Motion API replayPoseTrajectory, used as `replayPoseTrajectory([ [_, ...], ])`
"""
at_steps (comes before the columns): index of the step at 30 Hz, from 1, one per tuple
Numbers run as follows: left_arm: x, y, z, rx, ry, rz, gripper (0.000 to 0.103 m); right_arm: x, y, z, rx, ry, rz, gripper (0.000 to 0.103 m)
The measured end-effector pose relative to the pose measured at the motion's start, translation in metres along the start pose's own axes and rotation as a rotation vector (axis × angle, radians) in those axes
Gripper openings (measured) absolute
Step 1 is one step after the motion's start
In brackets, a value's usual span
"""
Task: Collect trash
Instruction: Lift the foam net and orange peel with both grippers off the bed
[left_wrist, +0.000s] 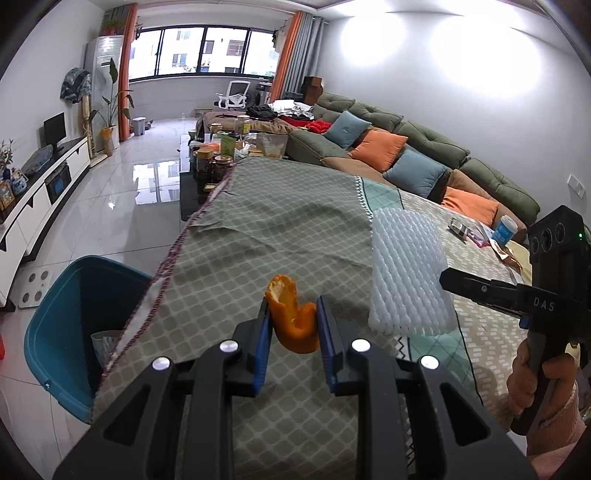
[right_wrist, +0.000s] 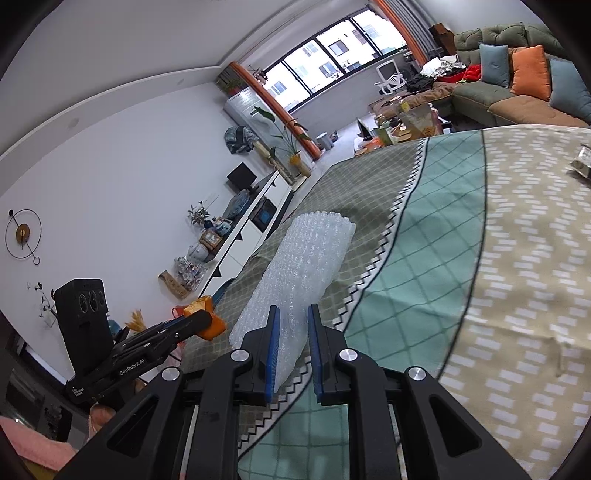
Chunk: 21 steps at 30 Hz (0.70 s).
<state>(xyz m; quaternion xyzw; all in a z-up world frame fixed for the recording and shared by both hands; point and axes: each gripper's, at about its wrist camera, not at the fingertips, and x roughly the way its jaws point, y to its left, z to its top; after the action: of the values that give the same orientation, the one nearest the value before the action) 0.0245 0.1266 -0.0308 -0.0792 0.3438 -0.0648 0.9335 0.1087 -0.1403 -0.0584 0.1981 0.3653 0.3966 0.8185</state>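
My left gripper (left_wrist: 292, 314) is shut on a piece of orange peel (left_wrist: 291, 317) and holds it above the cloth-covered table (left_wrist: 280, 221). My right gripper (right_wrist: 291, 321) is shut on a white foam fruit net (right_wrist: 299, 266), lifted over the table; the net also shows in the left wrist view (left_wrist: 406, 273). The right gripper (left_wrist: 448, 278) reaches in from the right. In the right wrist view the left gripper (right_wrist: 203, 319) shows at the lower left with the peel (right_wrist: 207, 317). A blue trash bin (left_wrist: 62, 325) stands on the floor left of the table.
More litter lies at the table's right: a blue-labelled cup (left_wrist: 504, 230), wrappers (left_wrist: 461, 229) and a crumpled packet (right_wrist: 583, 158). A cluttered coffee table (left_wrist: 229, 147) stands beyond the table, a green sofa (left_wrist: 406, 140) to the right, a TV cabinet (left_wrist: 40, 184) to the left.
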Motion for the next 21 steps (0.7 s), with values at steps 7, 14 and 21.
replayPoseTrajectory([
  [7,-0.005,0.014,0.0,-0.024,-0.006,0.015,0.025,0.015,0.01,0.001,-0.022,0.022,0.017,0.015],
  [14,-0.01,0.024,-0.002,-0.043,-0.013,0.031,0.025,0.032,0.024,-0.002,-0.039,0.045,0.033,0.015],
  [21,-0.015,0.032,-0.004,-0.056,-0.023,0.044,0.025,0.046,0.031,0.001,-0.053,0.066,0.05,0.015],
])
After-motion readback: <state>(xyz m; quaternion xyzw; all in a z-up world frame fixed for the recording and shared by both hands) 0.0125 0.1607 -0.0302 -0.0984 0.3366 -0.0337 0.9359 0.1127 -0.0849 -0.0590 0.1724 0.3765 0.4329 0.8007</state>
